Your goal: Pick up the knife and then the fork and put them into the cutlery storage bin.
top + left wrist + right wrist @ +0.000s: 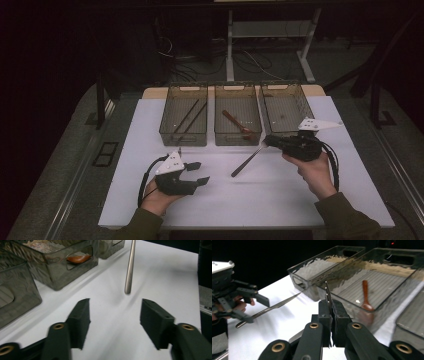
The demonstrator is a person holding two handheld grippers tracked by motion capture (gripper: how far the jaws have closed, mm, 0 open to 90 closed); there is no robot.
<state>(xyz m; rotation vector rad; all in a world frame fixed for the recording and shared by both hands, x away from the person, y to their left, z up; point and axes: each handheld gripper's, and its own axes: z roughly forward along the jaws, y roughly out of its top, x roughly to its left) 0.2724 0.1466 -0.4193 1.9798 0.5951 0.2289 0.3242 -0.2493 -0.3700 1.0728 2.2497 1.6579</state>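
Note:
A silver fork [247, 161] hangs slanted over the white table top [260, 200], its handle pointing down and to the left. My right gripper [268, 141] is shut on the fork's head; in the right gripper view the tines stick up between the closed jaws of the right gripper [331, 303] and the fork's handle [274, 307] runs off to the left. My left gripper [201, 172] stands open low over the table, left of the handle's end. In the left gripper view the fork's handle [130, 267] ends just beyond the open left gripper [115, 315], with nothing between the jaws.
Three clear grey bins stand in a row at the back. The left bin [167, 131] holds black chopsticks [190, 117], the middle bin [218, 136] a brown wooden spoon [237, 124], and the right bin [295, 92] stands just behind my right gripper.

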